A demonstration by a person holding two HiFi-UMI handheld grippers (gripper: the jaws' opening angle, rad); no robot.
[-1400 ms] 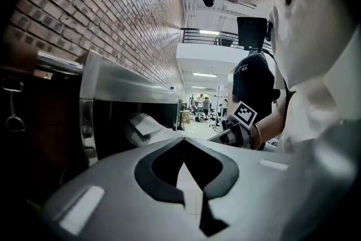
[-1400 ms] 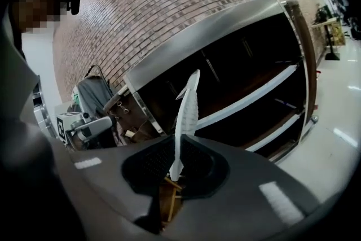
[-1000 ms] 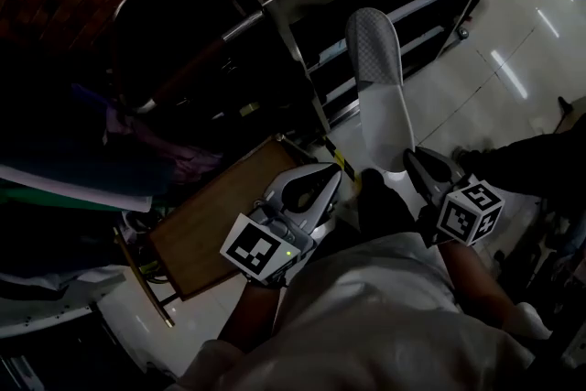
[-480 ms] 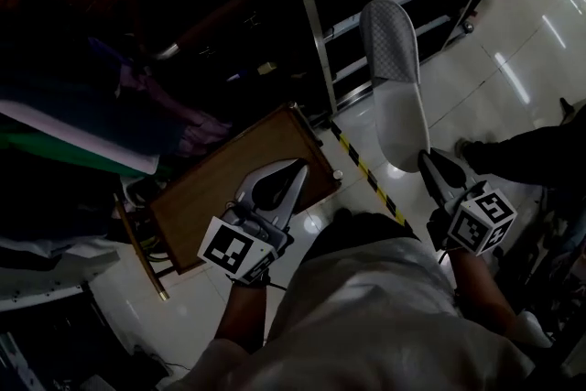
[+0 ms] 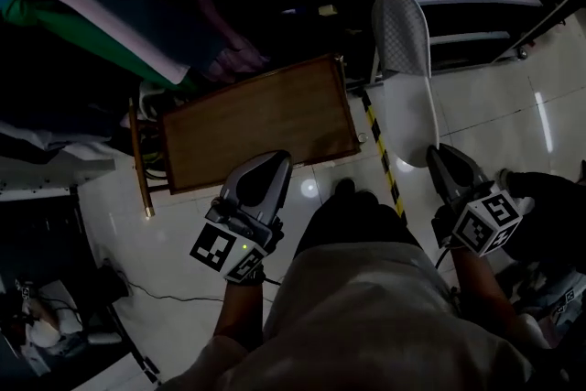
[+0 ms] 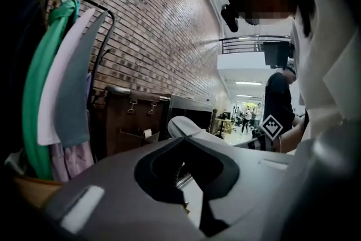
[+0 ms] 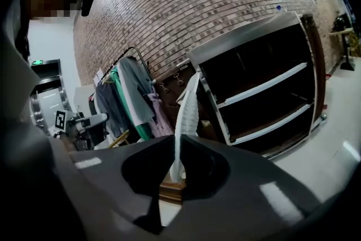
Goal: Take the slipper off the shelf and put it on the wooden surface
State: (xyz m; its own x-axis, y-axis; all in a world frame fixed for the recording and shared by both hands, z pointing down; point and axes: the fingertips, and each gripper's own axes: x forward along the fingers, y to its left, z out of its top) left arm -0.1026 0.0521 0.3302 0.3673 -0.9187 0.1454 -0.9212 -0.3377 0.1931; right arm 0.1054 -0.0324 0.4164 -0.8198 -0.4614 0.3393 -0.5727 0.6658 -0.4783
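Shelf (image 5: 476,5): ahead right, slipper already off it.
Wooden bench (image 5: 261,119): top bare, my target.
Slipper (image 5: 407,78): in the air over floor, just right of bench.
Right gripper (image 5: 441,158): pinching slipper's heel; I'd swing left, lower sole flat, then release.
Left gripper (image 5: 275,162): pressed together, empty.

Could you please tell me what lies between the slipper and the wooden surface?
In the head view, a strip of yellow-and-black floor tape runs along the tiled floor between the slipper and the wooden surface.
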